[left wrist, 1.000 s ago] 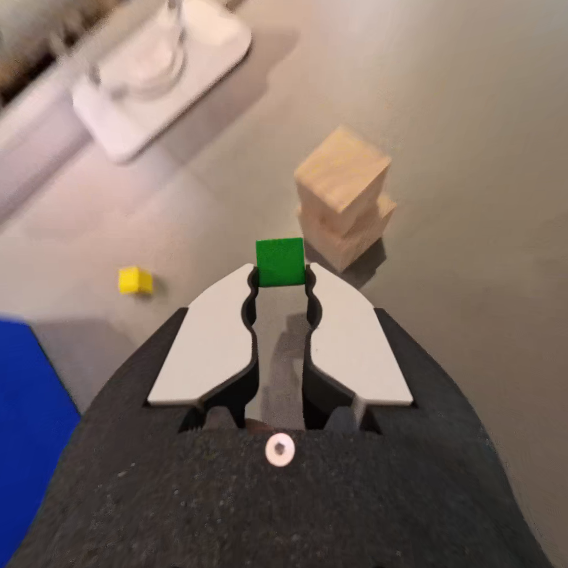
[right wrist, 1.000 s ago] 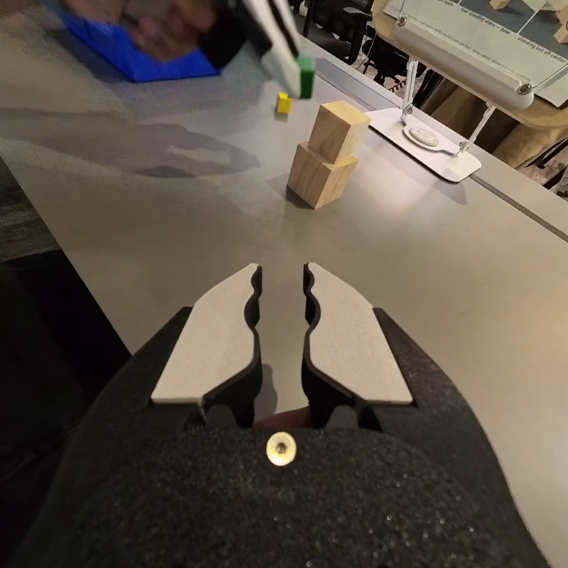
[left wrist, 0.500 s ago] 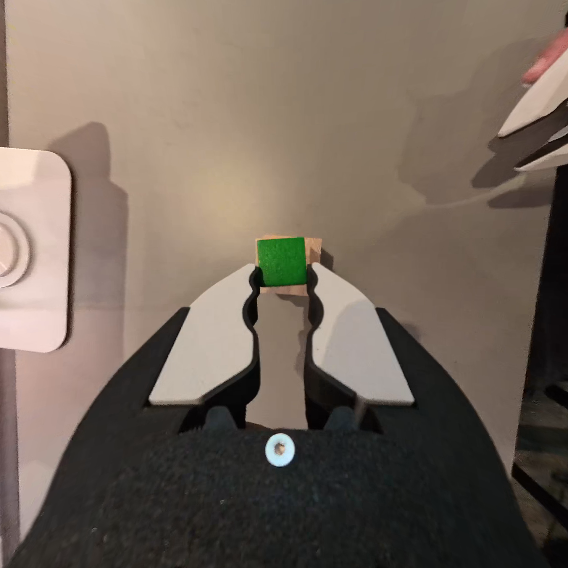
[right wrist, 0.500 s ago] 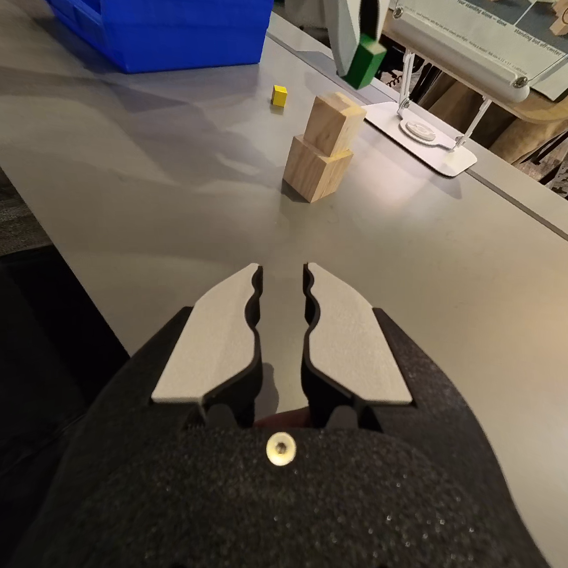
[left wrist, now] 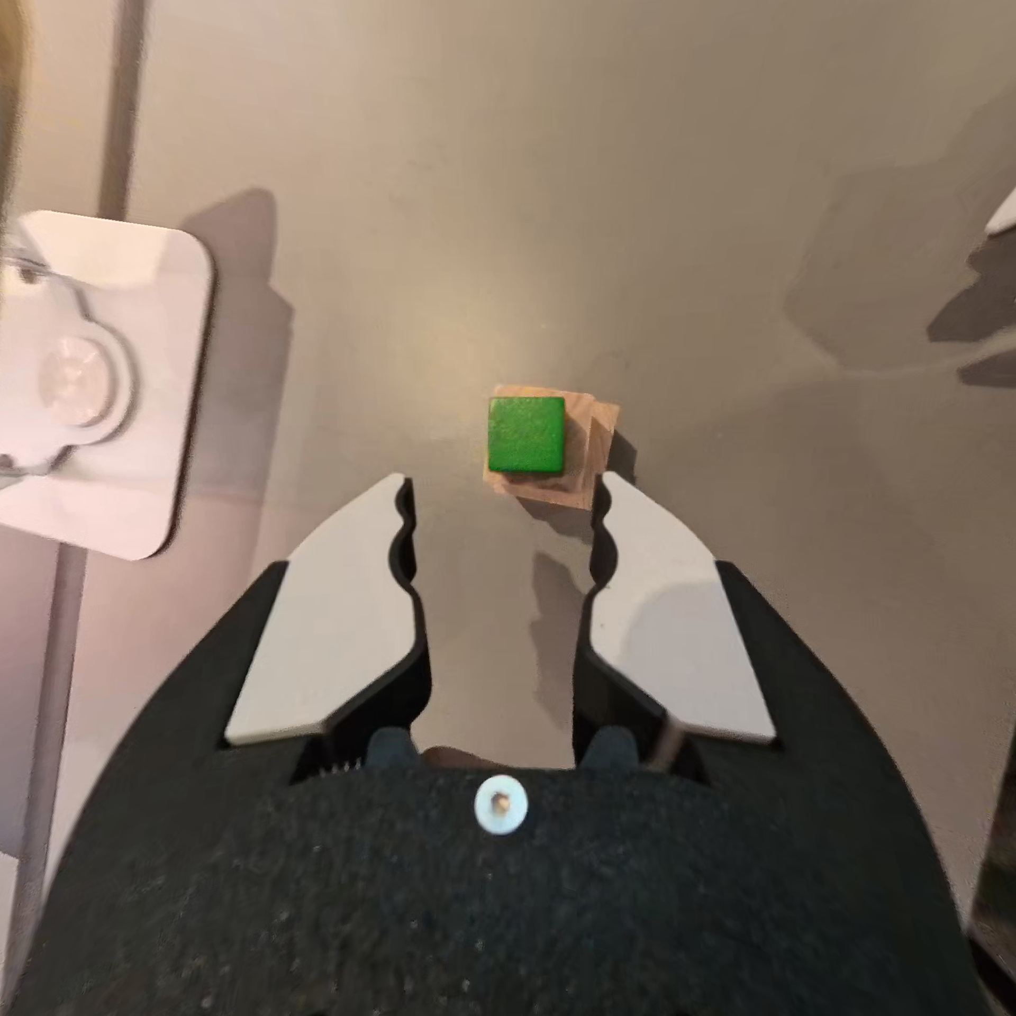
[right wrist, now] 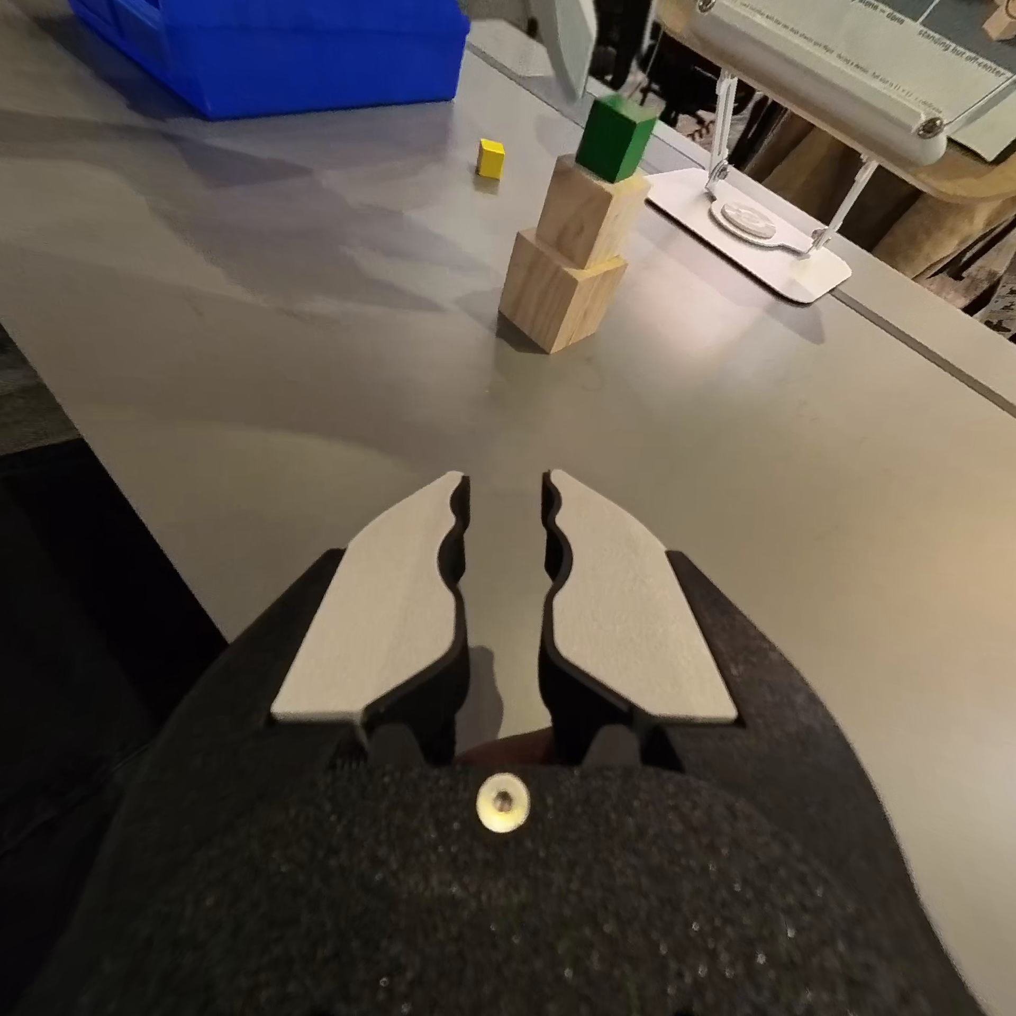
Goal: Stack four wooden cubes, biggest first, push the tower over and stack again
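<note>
A green cube point(left wrist: 526, 434) sits on top of two stacked plain wooden cubes point(left wrist: 596, 448). In the right wrist view the green cube point(right wrist: 616, 140) rests slightly off-centre on the middle cube point(right wrist: 585, 225), which stands on the biggest cube point(right wrist: 561, 299). My left gripper point(left wrist: 503, 484) is open and empty, looking straight down from above the tower. A small yellow cube point(right wrist: 490, 158) lies on the table left of the tower. My right gripper point(right wrist: 506, 478) is open with a narrow gap, empty, low over the table well short of the tower.
A blue bin point(right wrist: 275, 49) stands at the far left. A white stand base point(right wrist: 758, 242) with a sign above it is right of the tower; it also shows in the left wrist view point(left wrist: 99, 385). The table's near edge point(right wrist: 137, 517) runs on the left. One gripper's finger ends stand about 20 cm off the other's. The biggest cube point(right wrist: 561, 299) lies some 8 cm from my left tips, 15 cm from my right tips.
My left gripper carried the green cube over the tower, set it on the middle cube and opened. The right gripper has stayed nearly still.
</note>
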`<move>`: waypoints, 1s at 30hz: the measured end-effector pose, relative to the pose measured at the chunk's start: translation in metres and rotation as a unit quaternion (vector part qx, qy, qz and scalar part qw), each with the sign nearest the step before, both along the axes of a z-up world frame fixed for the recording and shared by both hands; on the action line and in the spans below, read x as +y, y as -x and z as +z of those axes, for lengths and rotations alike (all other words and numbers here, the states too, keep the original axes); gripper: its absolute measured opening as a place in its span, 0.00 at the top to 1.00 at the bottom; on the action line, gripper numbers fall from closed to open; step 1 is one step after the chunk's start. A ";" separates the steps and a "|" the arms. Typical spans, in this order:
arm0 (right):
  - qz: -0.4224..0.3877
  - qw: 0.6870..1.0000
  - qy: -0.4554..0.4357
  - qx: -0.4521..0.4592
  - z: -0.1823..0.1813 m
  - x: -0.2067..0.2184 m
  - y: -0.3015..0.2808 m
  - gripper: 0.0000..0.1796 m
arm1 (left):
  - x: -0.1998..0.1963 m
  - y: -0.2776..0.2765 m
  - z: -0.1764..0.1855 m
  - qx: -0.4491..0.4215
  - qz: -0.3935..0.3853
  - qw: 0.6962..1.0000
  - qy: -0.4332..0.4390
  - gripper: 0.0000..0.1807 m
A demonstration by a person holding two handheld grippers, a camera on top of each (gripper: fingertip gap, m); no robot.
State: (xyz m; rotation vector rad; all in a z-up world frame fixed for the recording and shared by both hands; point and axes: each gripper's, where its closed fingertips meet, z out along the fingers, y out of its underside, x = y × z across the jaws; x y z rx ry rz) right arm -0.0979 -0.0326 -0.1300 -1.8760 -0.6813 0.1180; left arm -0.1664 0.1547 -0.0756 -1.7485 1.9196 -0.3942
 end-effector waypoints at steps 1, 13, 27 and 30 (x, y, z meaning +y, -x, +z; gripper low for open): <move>-0.003 1.000 0.001 0.002 0.000 0.001 -0.002 0.86 | 0.007 0.003 0.007 -0.027 0.027 0.999 -0.018 0.66; -0.003 1.000 0.001 0.005 0.003 0.001 -0.001 0.86 | 0.117 0.110 -0.072 -0.004 0.424 0.900 -0.099 0.65; 0.003 1.000 0.007 -0.005 -0.003 0.000 0.001 0.87 | 0.136 0.129 -0.109 0.084 0.412 0.907 0.035 0.88; 0.004 1.000 0.008 -0.003 -0.004 0.001 0.001 0.87 | 0.134 0.119 -0.091 0.051 0.398 0.915 0.041 0.88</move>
